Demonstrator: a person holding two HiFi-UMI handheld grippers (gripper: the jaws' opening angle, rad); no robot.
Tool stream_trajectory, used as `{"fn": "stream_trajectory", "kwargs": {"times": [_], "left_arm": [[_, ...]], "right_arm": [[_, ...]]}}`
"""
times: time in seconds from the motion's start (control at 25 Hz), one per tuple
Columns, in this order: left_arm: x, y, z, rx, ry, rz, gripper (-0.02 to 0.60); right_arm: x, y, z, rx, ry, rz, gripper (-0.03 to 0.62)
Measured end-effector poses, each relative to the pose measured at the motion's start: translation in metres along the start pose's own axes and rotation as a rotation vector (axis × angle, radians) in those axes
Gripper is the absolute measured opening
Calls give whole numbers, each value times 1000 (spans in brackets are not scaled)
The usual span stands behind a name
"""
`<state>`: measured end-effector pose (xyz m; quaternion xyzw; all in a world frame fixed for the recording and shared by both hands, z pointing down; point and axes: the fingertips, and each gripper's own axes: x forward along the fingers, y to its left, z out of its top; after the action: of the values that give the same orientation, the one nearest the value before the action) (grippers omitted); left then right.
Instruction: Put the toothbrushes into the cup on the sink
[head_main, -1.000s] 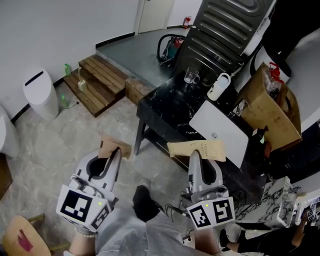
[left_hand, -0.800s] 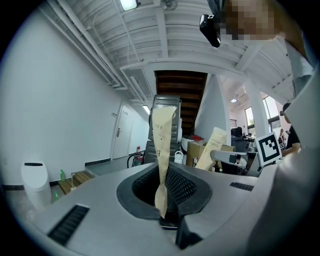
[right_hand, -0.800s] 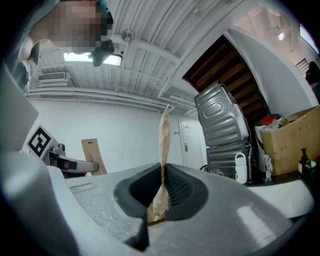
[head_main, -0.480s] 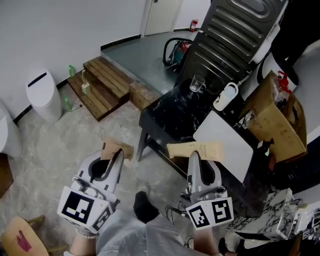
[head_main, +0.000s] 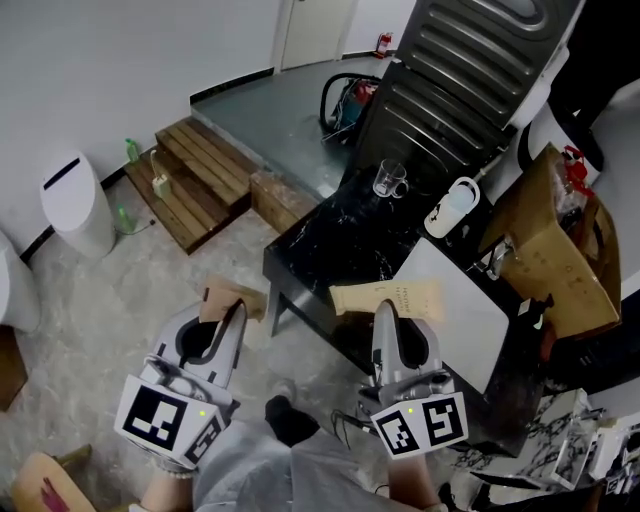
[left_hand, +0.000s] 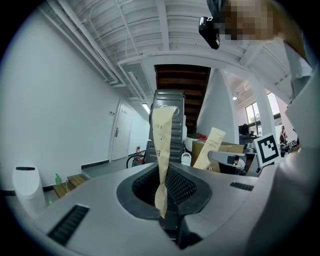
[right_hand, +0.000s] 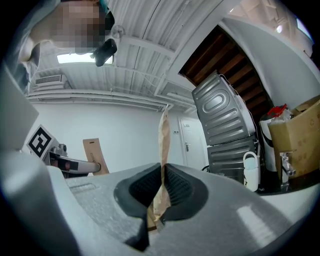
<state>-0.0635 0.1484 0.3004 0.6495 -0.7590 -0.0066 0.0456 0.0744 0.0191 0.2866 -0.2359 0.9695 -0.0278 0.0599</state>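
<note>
My left gripper (head_main: 233, 312) is shut on a brown paper toothbrush packet (head_main: 230, 298), which stands upright between the jaws in the left gripper view (left_hand: 161, 145). Just as firmly, my right gripper (head_main: 388, 314) is shut on a tan paper toothbrush packet (head_main: 385, 297), seen edge-on in the right gripper view (right_hand: 163, 145). Both grippers hang over the floor in front of a black marble counter (head_main: 330, 240). A clear glass cup (head_main: 389, 179) stands at the counter's far edge, well beyond both grippers.
A white jug (head_main: 449, 208) stands right of the cup. A white basin (head_main: 460, 310) with a faucet (head_main: 496, 256) lies on the counter's right part, a cardboard box (head_main: 560, 245) beyond it. Wooden steps (head_main: 195, 170) and a white bin (head_main: 75, 200) stand to the left.
The counter has drawn a little nearer to the grippers in the head view. Both grippers keep their packets and their places in the frame.
</note>
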Motion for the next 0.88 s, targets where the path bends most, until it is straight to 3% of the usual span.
{"fn": "stream_trajectory", "kwargs": {"times": [0.48,0.88], "left_arm": [[108,21,14,3,11,2,29],[159,24,15,11,22,-10,29]], "right_arm": [[85,-73,4,15,-3,11,11],[109,-119,2,23,-4,-25,11]]}}
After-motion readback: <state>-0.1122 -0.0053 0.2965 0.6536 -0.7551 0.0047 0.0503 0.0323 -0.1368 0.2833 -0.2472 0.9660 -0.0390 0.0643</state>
